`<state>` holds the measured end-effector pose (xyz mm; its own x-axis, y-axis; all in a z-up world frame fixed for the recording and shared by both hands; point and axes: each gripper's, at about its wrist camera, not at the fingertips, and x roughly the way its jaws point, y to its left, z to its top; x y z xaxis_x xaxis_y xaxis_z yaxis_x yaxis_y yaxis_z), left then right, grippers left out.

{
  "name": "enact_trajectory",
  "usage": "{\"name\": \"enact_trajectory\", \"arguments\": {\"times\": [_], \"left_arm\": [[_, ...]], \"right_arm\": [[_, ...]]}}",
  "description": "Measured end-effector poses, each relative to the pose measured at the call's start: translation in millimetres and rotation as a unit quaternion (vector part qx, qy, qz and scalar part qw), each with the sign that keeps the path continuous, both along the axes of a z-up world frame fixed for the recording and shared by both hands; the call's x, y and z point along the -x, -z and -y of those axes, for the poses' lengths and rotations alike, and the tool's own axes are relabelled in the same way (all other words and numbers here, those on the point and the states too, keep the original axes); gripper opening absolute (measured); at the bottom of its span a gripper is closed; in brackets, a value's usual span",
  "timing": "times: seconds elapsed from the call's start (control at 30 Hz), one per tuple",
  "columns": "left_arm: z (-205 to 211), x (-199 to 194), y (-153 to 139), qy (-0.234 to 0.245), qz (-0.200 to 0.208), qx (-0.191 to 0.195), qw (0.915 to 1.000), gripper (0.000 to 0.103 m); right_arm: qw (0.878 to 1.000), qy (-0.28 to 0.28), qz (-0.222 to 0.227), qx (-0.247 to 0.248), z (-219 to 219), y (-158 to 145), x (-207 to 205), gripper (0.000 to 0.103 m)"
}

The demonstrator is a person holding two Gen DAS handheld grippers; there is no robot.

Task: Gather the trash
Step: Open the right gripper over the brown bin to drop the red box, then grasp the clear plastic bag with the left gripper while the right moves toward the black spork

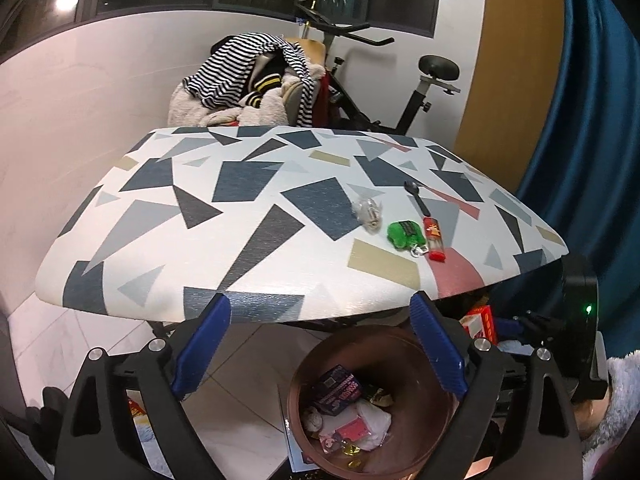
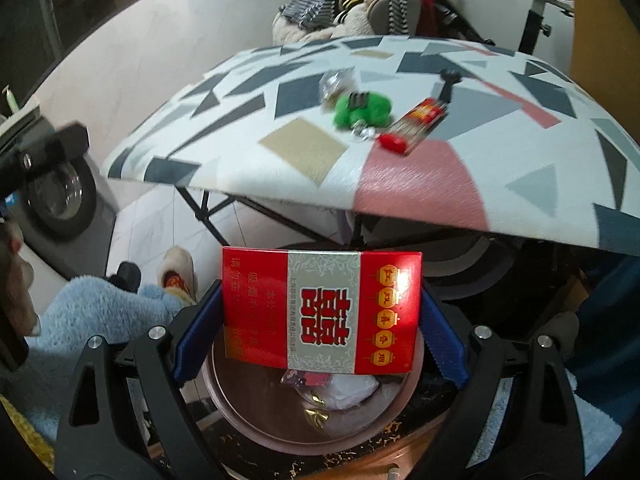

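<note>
My right gripper (image 2: 320, 316) is shut on a red cigarette pack (image 2: 320, 312) and holds it just above the round brown trash bin (image 2: 256, 412). My left gripper (image 1: 320, 344) is open and empty, above the same bin (image 1: 304, 384), which holds several wrappers and a small box. On the patterned table (image 1: 240, 208) lie a crumpled clear wrapper (image 1: 366, 210), a green plush keychain (image 1: 404, 234), a red lighter (image 1: 434, 240) and a black spoon (image 1: 418, 198). They also show in the right wrist view: the wrapper (image 2: 336, 84), the keychain (image 2: 362, 110), the lighter (image 2: 416, 124).
A chair piled with clothes (image 1: 256, 80) and an exercise bike (image 1: 400, 92) stand behind the table. A blue curtain (image 1: 588, 120) hangs at the right. A person's slippered foot (image 2: 178, 276) and a washing machine (image 2: 60, 196) are on the left by the bin.
</note>
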<state>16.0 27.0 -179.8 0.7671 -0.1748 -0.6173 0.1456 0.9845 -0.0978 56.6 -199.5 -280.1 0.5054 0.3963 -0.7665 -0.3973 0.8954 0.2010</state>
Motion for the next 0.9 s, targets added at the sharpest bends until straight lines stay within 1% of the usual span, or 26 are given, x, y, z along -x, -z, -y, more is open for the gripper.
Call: {"name": "enact_trajectory", "arguments": {"times": [0.17, 0.27, 0.3, 0.33, 0.43, 0.7, 0.83, 0.9], "left_arm": [[-3, 0, 3, -0.009, -0.004, -0.002, 0.9999, 0.090], [-5, 0, 4, -0.013, -0.004, -0.001, 0.9999, 0.090], [-5, 0, 4, -0.015, -0.004, -0.001, 0.9999, 0.090], [-5, 0, 5, -0.016, -0.004, -0.002, 0.9999, 0.090], [-5, 0, 6, -0.018, -0.005, -0.004, 0.9998, 0.090], [-7, -2, 9, -0.030, -0.009, -0.004, 0.9995, 0.090], [-7, -6, 10, -0.026, -0.010, -0.003, 0.9996, 0.090], [-7, -8, 9, -0.026, -0.009, -0.002, 0.9996, 0.090]], "right_arm": [[1.000, -0.008, -0.006, 0.004, -7, 7, -2, 0.089], [1.000, -0.013, -0.019, 0.000, -8, 11, -5, 0.090], [1.000, -0.011, -0.021, -0.002, -8, 11, -5, 0.095], [1.000, -0.010, -0.020, -0.003, -8, 10, -7, 0.097], [1.000, -0.008, -0.015, -0.006, -6, 8, -7, 0.097], [1.000, 0.025, 0.000, -0.018, 12, -8, -12, 0.097], [0.999, 0.047, 0.017, -0.005, 24, -20, -19, 0.097], [0.998, 0.066, 0.020, 0.003, 32, -26, -26, 0.097]]}}
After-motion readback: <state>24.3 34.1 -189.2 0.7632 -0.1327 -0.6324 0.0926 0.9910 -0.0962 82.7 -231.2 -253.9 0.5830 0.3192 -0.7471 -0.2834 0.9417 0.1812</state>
